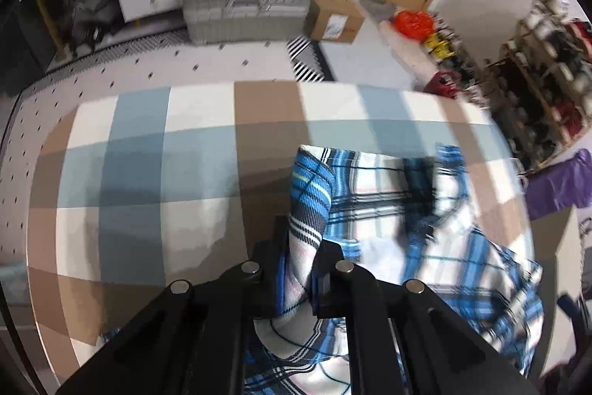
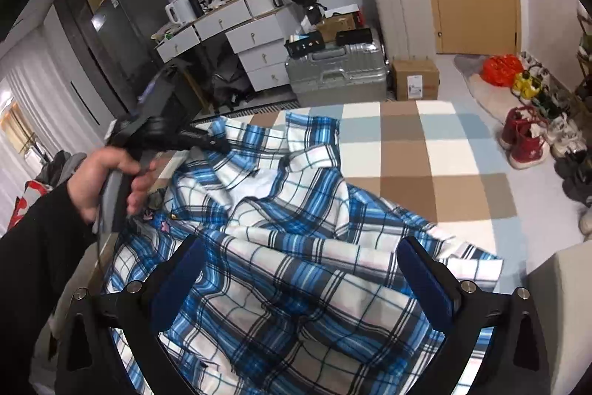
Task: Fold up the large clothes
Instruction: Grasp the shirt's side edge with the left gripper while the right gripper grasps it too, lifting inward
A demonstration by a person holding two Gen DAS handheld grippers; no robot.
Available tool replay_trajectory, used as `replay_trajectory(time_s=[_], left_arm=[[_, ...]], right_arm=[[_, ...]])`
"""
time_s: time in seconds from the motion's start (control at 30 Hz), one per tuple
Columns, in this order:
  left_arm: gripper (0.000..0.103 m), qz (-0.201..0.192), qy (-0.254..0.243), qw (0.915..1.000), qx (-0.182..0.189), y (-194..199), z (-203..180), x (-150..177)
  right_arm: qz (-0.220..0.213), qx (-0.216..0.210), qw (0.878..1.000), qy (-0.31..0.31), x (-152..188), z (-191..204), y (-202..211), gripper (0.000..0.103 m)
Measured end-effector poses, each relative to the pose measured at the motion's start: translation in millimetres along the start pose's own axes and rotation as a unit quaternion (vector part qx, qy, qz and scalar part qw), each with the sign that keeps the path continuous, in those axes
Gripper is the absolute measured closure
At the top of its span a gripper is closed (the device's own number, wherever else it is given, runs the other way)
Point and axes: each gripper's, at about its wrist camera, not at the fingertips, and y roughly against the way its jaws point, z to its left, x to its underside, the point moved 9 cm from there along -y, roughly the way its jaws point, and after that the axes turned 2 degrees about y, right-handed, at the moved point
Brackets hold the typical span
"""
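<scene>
While the shirt (image 2: 281,247) lies crumpled on the checked bed (image 2: 444,150), the left gripper (image 1: 301,269) pinches a fold of it; the right gripper (image 2: 299,284) hovers open above.

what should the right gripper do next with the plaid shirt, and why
Probably lower the right gripper and close on the plaid shirt. Its jaws hang open above the crumpled cloth, while the left gripper is shut on a fold.
</scene>
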Motion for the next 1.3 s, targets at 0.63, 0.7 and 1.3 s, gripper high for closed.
replay_trajectory(time_s=[0.63, 0.7, 1.3], left_arm=[[0.098, -0.197, -0.186, 0.9602, 0.066, 87.1, -40.5, 42.9], [0.098, -0.192, -0.192, 0.9595, 0.076, 86.6, -42.5, 50.2], [0.016, -0.127, -0.02, 0.962, 0.241, 105.9, -34.1, 37.0]], right_arm=[[0.154, 0.055, 0.986, -0.019, -102.7, -5.8, -110.4, 0.0], [0.189, 0.079, 0.979, 0.008, -86.0, -9.2, -126.1, 0.001], [0.154, 0.108, 0.982, 0.032, -28.7, -18.7, -116.8, 0.1]])
